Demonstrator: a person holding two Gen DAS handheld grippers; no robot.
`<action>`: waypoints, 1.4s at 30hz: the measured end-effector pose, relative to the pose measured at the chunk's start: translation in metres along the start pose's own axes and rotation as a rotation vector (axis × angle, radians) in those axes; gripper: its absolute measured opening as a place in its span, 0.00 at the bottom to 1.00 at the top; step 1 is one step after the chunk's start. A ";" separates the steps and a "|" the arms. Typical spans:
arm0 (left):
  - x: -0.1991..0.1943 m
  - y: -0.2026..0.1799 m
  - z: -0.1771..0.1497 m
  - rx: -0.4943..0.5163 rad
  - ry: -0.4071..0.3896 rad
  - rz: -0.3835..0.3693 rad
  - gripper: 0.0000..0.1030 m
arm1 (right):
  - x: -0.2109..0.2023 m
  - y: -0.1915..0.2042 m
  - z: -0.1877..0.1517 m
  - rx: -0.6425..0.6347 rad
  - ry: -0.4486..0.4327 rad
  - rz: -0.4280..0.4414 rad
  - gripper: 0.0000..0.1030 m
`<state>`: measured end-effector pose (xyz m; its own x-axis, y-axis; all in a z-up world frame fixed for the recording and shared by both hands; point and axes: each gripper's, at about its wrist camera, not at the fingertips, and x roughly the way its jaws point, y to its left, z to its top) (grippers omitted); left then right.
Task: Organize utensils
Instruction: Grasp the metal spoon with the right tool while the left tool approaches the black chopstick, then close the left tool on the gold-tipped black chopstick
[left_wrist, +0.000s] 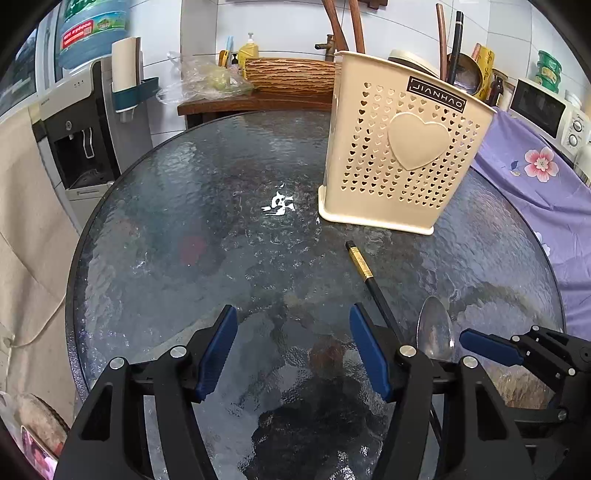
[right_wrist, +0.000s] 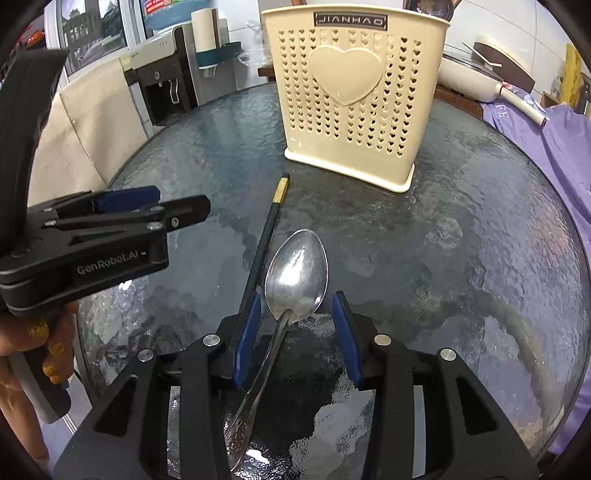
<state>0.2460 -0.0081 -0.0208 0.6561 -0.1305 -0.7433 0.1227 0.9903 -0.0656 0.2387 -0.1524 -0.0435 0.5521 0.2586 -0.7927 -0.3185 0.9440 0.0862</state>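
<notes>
A cream utensil holder (left_wrist: 402, 155) with heart holes stands upright on the round glass table (left_wrist: 184, 229); it also shows in the right wrist view (right_wrist: 351, 96). A metal spoon (right_wrist: 295, 273) lies on the glass with its handle running between the open jaws of my right gripper (right_wrist: 297, 302), untouched by the pads. A black chopstick with a gold end (right_wrist: 264, 240) lies just left of the spoon, beside the left finger. In the left wrist view the chopstick (left_wrist: 365, 273) and spoon (left_wrist: 434, 332) lie to the right of my left gripper (left_wrist: 291, 314), which is open and empty above the glass.
A water dispenser (left_wrist: 81, 136) stands to the left beyond the table. A wooden shelf (left_wrist: 258, 99) with bags and bottles is behind. A purple floral cloth (left_wrist: 543, 173) and a microwave (left_wrist: 546, 110) lie to the right. A pan (right_wrist: 480, 77) sits behind the holder.
</notes>
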 end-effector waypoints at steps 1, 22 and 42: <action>0.000 0.000 0.000 0.001 0.000 0.001 0.59 | 0.001 0.000 0.000 -0.001 0.003 -0.001 0.40; 0.023 -0.011 0.021 -0.001 0.042 -0.039 0.52 | 0.013 0.010 0.016 -0.019 -0.011 -0.059 0.37; 0.054 -0.051 0.035 0.082 0.113 -0.097 0.38 | 0.005 -0.040 0.008 0.060 -0.016 -0.109 0.37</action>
<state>0.3011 -0.0676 -0.0348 0.5512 -0.2144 -0.8064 0.2446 0.9655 -0.0895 0.2606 -0.1875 -0.0455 0.5935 0.1568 -0.7894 -0.2099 0.9770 0.0362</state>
